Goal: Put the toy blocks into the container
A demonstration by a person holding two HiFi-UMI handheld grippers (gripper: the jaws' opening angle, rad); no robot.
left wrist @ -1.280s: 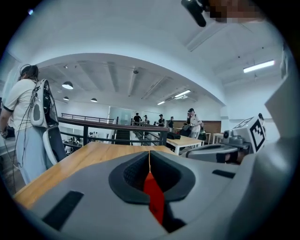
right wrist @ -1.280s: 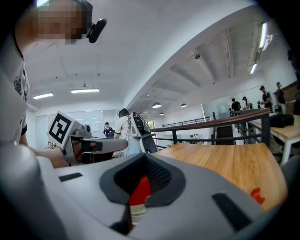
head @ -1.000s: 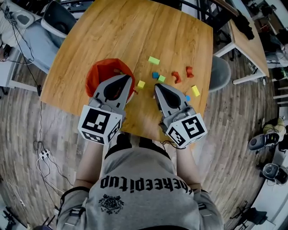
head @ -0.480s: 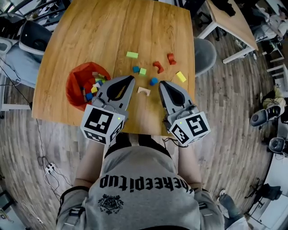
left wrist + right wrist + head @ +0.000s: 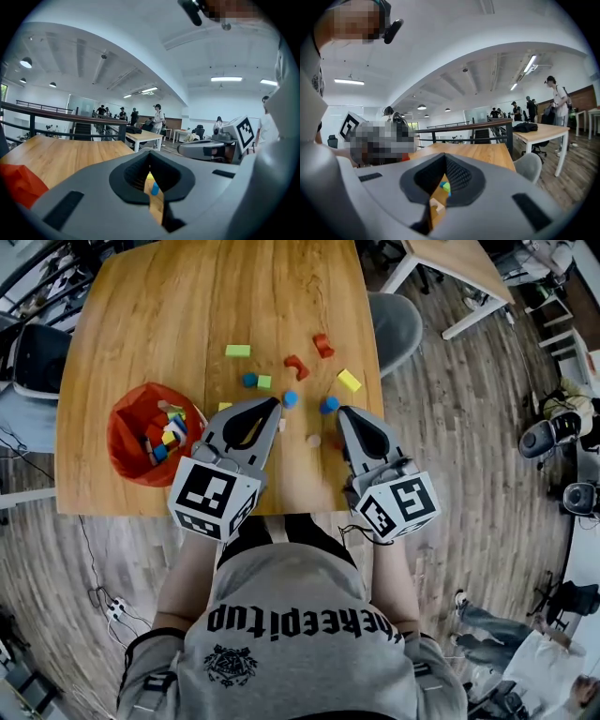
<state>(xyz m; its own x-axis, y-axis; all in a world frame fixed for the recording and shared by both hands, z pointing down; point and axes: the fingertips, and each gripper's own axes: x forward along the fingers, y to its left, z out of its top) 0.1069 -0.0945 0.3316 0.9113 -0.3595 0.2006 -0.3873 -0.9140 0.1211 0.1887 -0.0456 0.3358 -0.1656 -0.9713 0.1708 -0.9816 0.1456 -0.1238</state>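
Person: stands at the near edge of the wooden surface in a grey printed shirt, a gripper in each hand.
Left gripper: jaws pressed together with nothing held; it lies low over the near part of the surface.
Right gripper: jaws likewise closed and empty, set beside the left one with a gap between them.
Beige block: lies on the surface in that gap.
Left blue block: just beyond the left gripper's tip.
Right blue block: just beside the right gripper's tip.
Container: red, on the surface to the left of the left gripper, near the left edge; several coloured blocks lie inside it.
Far blue block and small green block: side by side, a little further out.
Yellow block: near the right edge.
Red blocks: one mid-surface, another beyond it.
Long green block: furthest out on the left.
Grey chair: off the surface's right side.
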